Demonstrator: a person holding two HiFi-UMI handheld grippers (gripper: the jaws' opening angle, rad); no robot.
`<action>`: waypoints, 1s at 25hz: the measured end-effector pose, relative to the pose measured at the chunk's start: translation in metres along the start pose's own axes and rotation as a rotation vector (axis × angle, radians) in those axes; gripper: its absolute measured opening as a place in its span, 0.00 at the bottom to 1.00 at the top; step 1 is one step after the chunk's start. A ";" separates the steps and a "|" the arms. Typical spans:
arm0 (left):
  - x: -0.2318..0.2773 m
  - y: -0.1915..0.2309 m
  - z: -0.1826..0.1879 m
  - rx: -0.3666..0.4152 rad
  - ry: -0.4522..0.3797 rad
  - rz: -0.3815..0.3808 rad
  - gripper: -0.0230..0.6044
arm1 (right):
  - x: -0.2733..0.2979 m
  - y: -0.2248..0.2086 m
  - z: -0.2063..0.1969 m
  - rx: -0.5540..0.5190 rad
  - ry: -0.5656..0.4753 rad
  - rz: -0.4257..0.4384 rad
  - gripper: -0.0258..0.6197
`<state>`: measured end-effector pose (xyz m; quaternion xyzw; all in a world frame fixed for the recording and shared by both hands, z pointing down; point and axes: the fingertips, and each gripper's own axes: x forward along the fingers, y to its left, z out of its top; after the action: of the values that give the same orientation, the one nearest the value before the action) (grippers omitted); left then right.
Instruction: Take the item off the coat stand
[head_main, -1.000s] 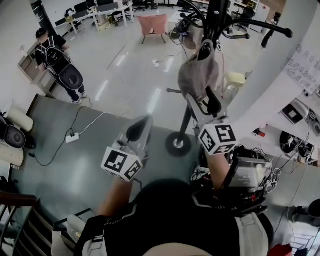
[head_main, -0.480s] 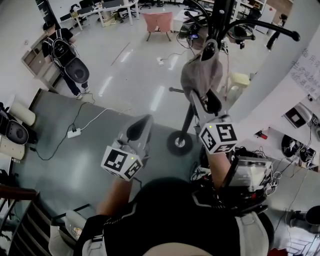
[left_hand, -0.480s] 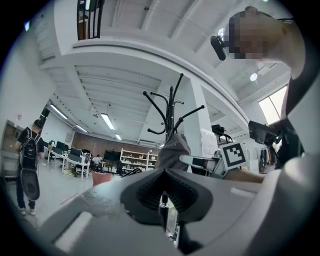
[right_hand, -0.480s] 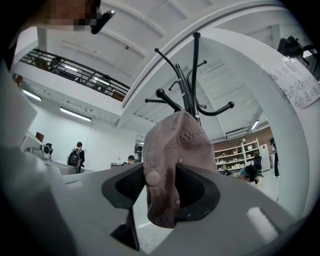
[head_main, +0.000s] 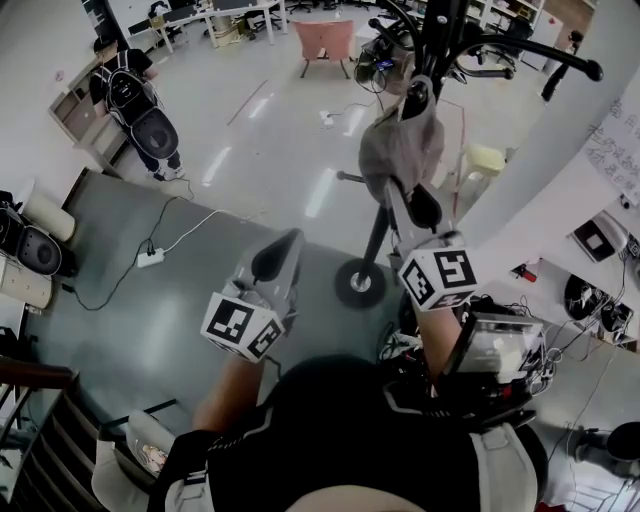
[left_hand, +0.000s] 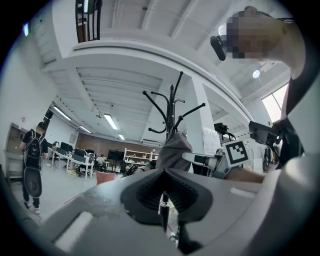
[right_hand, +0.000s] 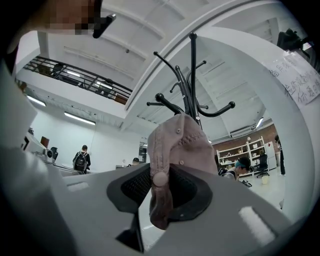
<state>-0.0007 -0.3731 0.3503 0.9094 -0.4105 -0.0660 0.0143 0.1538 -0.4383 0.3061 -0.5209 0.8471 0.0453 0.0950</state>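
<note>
A pinkish-grey cap (head_main: 400, 150) hangs on a hook of the black coat stand (head_main: 375, 245). My right gripper (head_main: 408, 200) reaches up to the cap's lower edge. Its jaws have just been closing. In the right gripper view the cap (right_hand: 177, 147) droops between the pads, and the right gripper (right_hand: 160, 200) pinches its hanging back part. My left gripper (head_main: 285, 245) is held lower and to the left of the stand, shut with nothing in it. In the left gripper view the left gripper (left_hand: 164, 200) points at the stand (left_hand: 172, 107) and the cap (left_hand: 172, 150).
The stand's round base (head_main: 358, 285) sits on the floor by a white curved wall (head_main: 560, 150). A person with a backpack (head_main: 140, 100) stands far left. A power strip with cable (head_main: 150, 257) lies on the floor. A pink chair (head_main: 325, 40) and desks are at the back.
The right gripper's jaws have narrowed around the cap's lower edge. Both hands stay where they were. The head view has tipped slightly.
</note>
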 end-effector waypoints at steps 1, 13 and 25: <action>0.000 0.000 0.000 0.002 -0.002 0.003 0.06 | 0.000 0.000 0.001 0.000 -0.001 0.004 0.19; -0.017 0.000 0.004 -0.009 -0.007 0.028 0.06 | -0.005 0.007 0.018 -0.023 -0.027 0.014 0.18; -0.030 0.008 0.012 -0.003 -0.032 -0.039 0.06 | -0.016 0.019 0.051 -0.076 -0.084 -0.045 0.17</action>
<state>-0.0278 -0.3552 0.3420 0.9159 -0.3929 -0.0816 0.0077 0.1499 -0.4073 0.2590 -0.5407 0.8281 0.0970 0.1116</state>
